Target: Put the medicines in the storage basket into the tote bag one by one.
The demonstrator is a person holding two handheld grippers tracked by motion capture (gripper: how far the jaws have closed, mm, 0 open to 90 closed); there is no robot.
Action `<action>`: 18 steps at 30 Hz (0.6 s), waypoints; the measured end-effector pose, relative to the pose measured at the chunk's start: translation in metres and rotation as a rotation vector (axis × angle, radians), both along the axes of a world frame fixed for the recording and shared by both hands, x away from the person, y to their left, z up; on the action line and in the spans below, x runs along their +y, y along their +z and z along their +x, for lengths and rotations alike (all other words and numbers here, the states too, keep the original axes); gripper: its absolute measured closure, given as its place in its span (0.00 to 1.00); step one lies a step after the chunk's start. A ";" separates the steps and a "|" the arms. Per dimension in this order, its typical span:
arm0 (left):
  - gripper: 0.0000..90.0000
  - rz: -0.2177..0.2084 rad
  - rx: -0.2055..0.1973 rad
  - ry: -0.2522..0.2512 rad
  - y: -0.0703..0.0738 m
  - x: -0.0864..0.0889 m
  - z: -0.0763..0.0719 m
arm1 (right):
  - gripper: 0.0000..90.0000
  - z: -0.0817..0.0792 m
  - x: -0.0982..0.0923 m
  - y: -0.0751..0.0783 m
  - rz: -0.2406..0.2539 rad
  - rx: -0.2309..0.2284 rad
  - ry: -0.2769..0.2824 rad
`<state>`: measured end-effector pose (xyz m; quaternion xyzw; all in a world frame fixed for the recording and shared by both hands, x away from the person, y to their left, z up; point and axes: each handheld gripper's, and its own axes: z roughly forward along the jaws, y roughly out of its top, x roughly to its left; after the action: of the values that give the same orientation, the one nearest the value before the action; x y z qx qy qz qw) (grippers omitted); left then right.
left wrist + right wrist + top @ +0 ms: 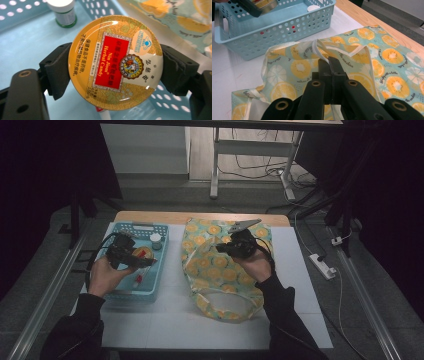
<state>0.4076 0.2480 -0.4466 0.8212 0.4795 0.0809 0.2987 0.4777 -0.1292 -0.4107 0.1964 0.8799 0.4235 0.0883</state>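
Observation:
My left gripper point(115, 67) is shut on a round yellow candy tin point(115, 62) with a red label, held over the blue basket point(119, 292); from above, the left gripper point(150, 261) and the tin point(142, 253) sit above the basket's middle. A lemon-print fabric bag point(220, 270) lies on the white table beside the basket. My right gripper point(329, 61) is shut on the bag's white strap point(318, 47), lifting the bag's edge; the right gripper point(220, 248) hangs above the bag point(387, 57).
A small green bottle with a white cap point(63, 12) stands at the basket's far end, white-capped bottle point(156, 240) from above. A red-and-white item point(138, 279) lies on the basket floor. Past the table, a power strip point(322, 265) and cables lie on the floor.

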 end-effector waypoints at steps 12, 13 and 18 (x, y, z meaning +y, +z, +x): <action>0.22 -0.017 -0.017 -0.093 0.006 -0.031 -0.012 | 1.00 0.000 0.000 0.000 0.000 -0.002 -0.001; 0.22 -0.017 -0.016 -0.102 0.006 -0.034 -0.013 | 1.00 0.000 0.000 -0.001 0.000 -0.002 -0.001; 0.22 -0.028 -0.016 -0.142 0.004 -0.047 -0.017 | 1.00 0.001 0.000 -0.001 0.001 -0.003 -0.003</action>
<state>0.3906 0.2013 -0.4425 0.8481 0.4189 0.0593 0.3189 0.4783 -0.1292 -0.4118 0.1972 0.8793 0.4241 0.0900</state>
